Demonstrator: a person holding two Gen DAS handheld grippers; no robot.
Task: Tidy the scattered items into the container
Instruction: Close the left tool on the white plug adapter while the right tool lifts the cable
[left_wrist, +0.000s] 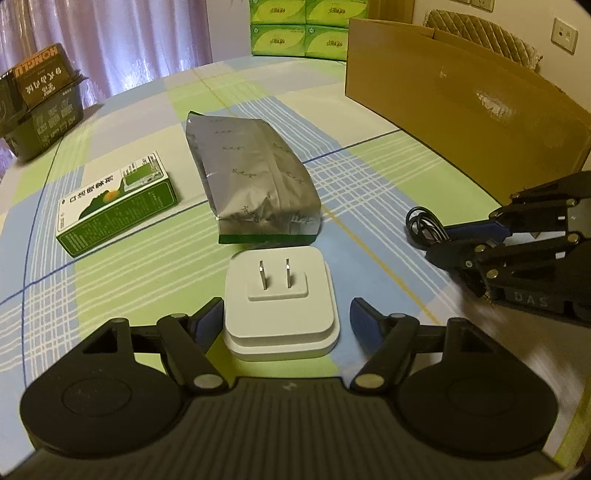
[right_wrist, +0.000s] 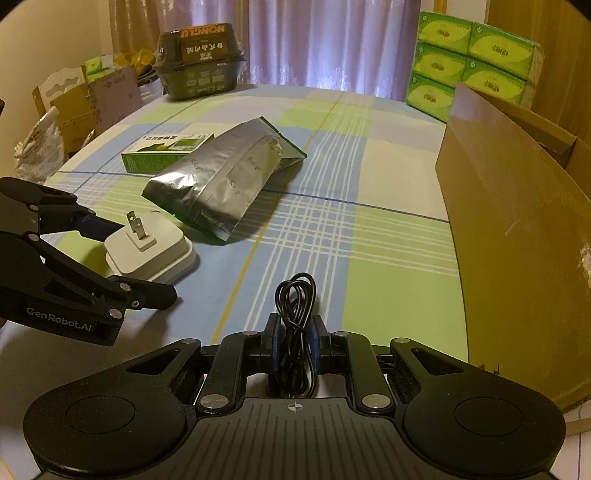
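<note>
A white plug adapter (left_wrist: 280, 306) lies prongs-up on the checked tablecloth between the fingers of my left gripper (left_wrist: 288, 319), which is open; the left pad touches it and the right pad stands a little off. In the right wrist view, that left gripper (right_wrist: 144, 262) straddles the adapter (right_wrist: 151, 247). My right gripper (right_wrist: 295, 339) is shut on a coiled black cable (right_wrist: 295, 295), held just above the cloth; the left wrist view has this gripper (left_wrist: 439, 242) and cable (left_wrist: 421, 225) at its right. The open cardboard box (right_wrist: 517, 240) stands at the right.
A silver foil bag (left_wrist: 255, 177) and a green-and-white carton (left_wrist: 114, 206) lie mid-table beyond the adapter. A dark food box (right_wrist: 199, 70) sits at the far left edge, stacked green tissue packs (right_wrist: 472, 62) behind the cardboard box. Cartons and a bag (right_wrist: 74, 103) stand off the table's left.
</note>
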